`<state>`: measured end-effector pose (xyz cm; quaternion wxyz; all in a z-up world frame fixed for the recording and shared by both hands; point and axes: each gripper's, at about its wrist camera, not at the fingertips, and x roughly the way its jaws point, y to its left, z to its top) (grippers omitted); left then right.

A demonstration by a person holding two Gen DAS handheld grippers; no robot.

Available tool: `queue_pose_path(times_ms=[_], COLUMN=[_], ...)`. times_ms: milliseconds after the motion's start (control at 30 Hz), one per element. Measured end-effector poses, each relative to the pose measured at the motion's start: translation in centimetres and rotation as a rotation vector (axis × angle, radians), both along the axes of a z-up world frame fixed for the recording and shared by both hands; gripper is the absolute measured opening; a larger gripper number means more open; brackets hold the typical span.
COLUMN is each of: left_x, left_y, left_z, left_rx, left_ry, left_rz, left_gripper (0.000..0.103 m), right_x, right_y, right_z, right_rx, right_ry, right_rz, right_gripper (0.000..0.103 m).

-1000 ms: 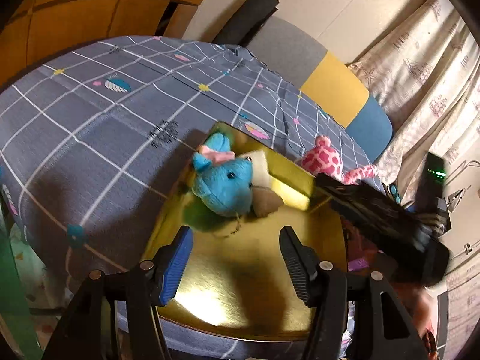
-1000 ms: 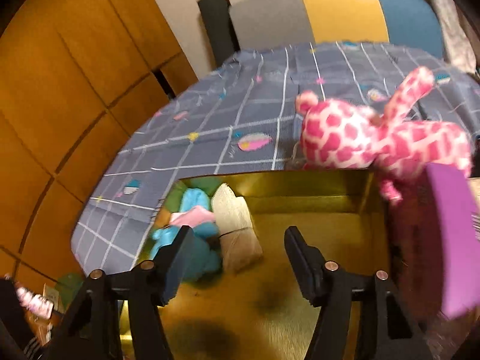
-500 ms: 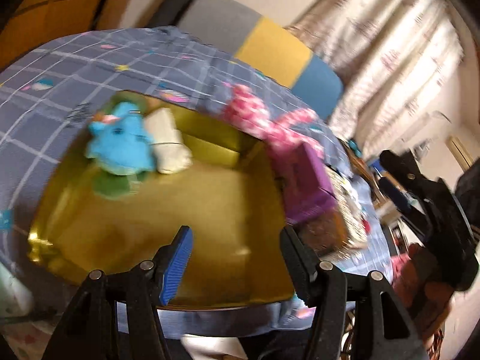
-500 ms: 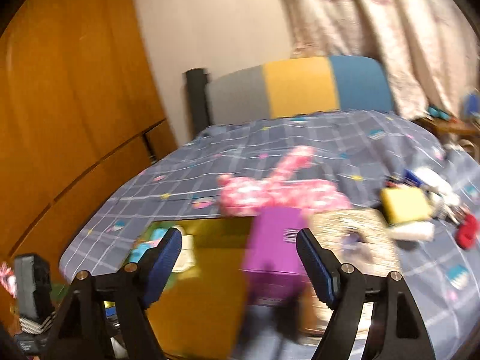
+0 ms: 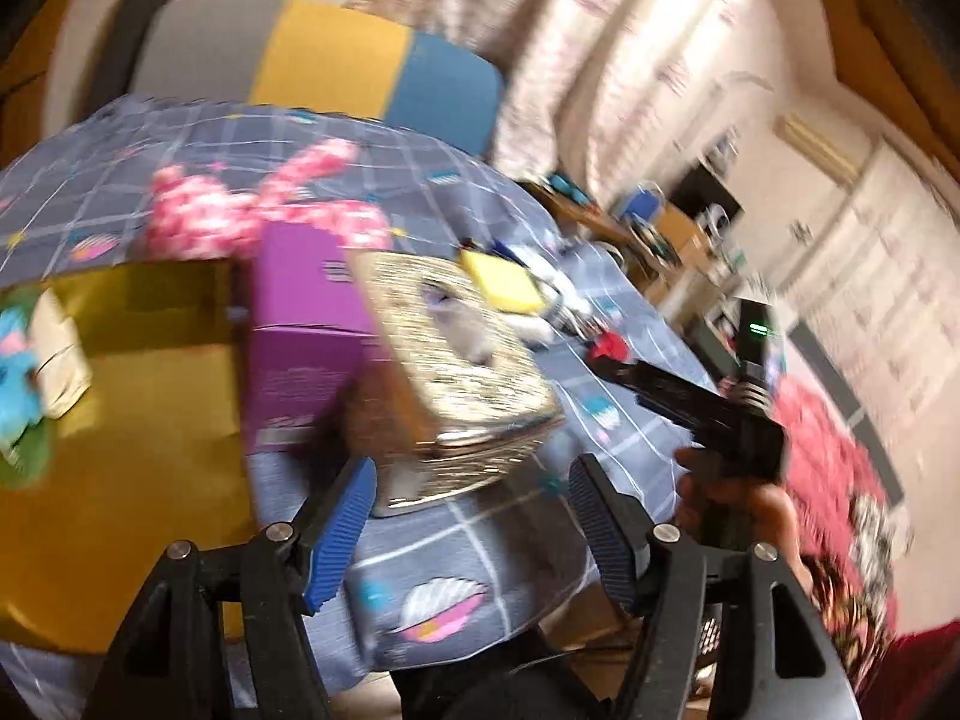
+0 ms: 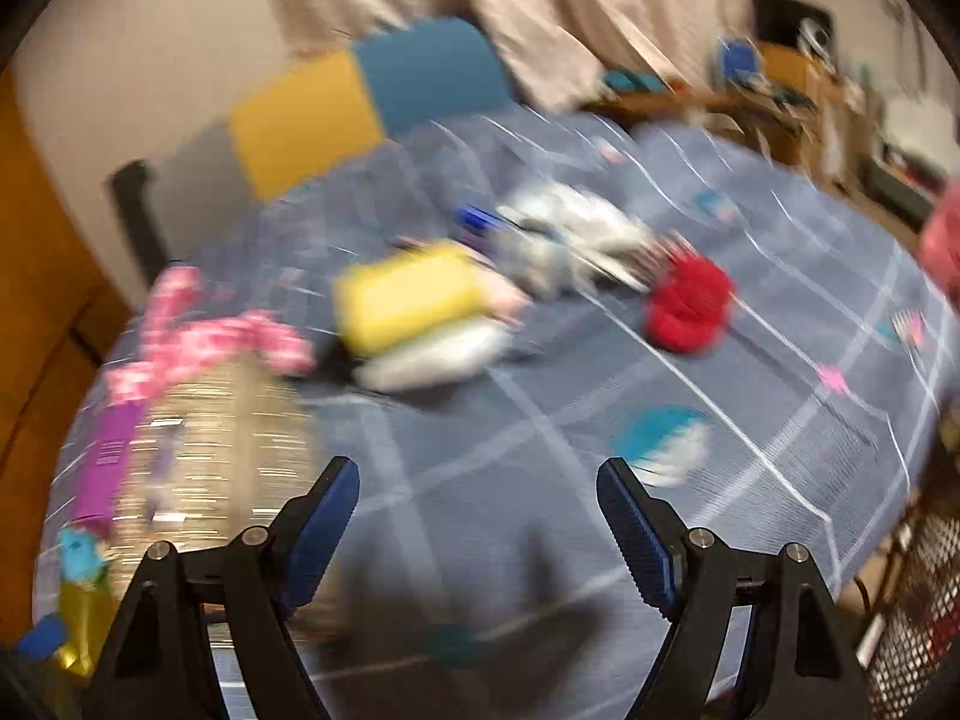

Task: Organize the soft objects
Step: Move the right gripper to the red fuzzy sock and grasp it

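**Hovering over a cluttered bed, both grippers empty**

Hanging above the checked blue bedspread (image 6: pixel 540 420), the right gripper (image 6: pixel 478 531) has its jaws spread wide with only cloth between them. The left gripper (image 5: pixel 474 525) is likewise spread and holds nothing; its blue-ribbed fingers (image 5: pixel 339 531) frame the near edge of a glittery, patterned box (image 5: pixel 456 354) that stands just beyond them.

Just left of that box, touching it, is a purple carton (image 5: pixel 300 324), and left again lies the shallow gold tray (image 5: pixel 120 432). At the tray's far left edge a blue plush toy (image 5: pixel 15 372) rests beside a cream-coloured soft piece (image 5: pixel 57 354); both are inside the tray. Behind the purple carton, on the bedspread outside the tray, sprawls a pink-and-white spotted plush (image 5: pixel 240 210).

Further out in the right wrist view, a yellow sponge-like block (image 6: pixel 408 294) sits on top of a white soft item (image 6: pixel 438 354), near the middle of the bed. Beyond them is a blurred white and blue heap too smeared to identify, and to its right a red fluffy object (image 6: pixel 690 306) lies on its own.

At the right of the left wrist view the other gripper's black body (image 5: pixel 720 414) shows, held in the person's hand (image 5: pixel 738 504). A grey, yellow and blue headboard (image 5: pixel 336 60) stands at the far end, with pale curtains (image 5: pixel 600 30) behind it.
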<state>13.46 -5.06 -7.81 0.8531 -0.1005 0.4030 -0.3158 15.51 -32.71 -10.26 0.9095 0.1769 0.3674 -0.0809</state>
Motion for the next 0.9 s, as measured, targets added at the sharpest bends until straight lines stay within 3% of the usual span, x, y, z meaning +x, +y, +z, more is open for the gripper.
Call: queue_pose_path(times_ms=[100, 200, 367, 633, 700, 733, 800, 900], left_x=[-0.1, -0.2, 0.4, 1.0, 1.2, 1.3, 1.7, 2.5], left_y=[-2.8, -4.5, -6.6, -9.6, -10.3, -10.5, -11.2, -12.2], left_z=[0.3, 0.5, 0.5, 1.5, 1.6, 1.6, 1.7, 1.6], left_rx=[0.026, 0.04, 0.044, 0.067, 0.075, 0.078, 0.081, 0.086], left_ry=[-0.008, -0.009, 0.004, 0.001, 0.0, 0.001, 0.005, 0.023], left_rz=[-0.064, -0.097, -0.115, -0.137, -0.139, -0.139, -0.137, -0.131], left_gripper=[0.068, 0.068, 0.068, 0.068, 0.068, 0.068, 0.068, 0.068], right_x=[0.5, 0.6, 2.2, 8.8, 9.8, 10.1, 10.7, 10.4], right_y=[-5.3, -9.2, -16.0, -19.9, -20.2, -20.2, -20.4, -20.2], right_z=[-3.3, -5.1, -5.0, -6.5, -7.2, -7.6, -8.5, -8.9], right_rx=[0.032, 0.026, 0.045, 0.04, 0.033, 0.028, 0.023, -0.01], right_ry=[0.102, 0.146, 0.105, 0.113, 0.124, 0.13, 0.143, 0.122], right_rz=[-0.088, -0.158, -0.276, -0.297, -0.303, -0.304, -0.292, -0.279], right_gripper=[0.082, 0.082, 0.082, 0.081, 0.068, 0.056, 0.051, 0.037])
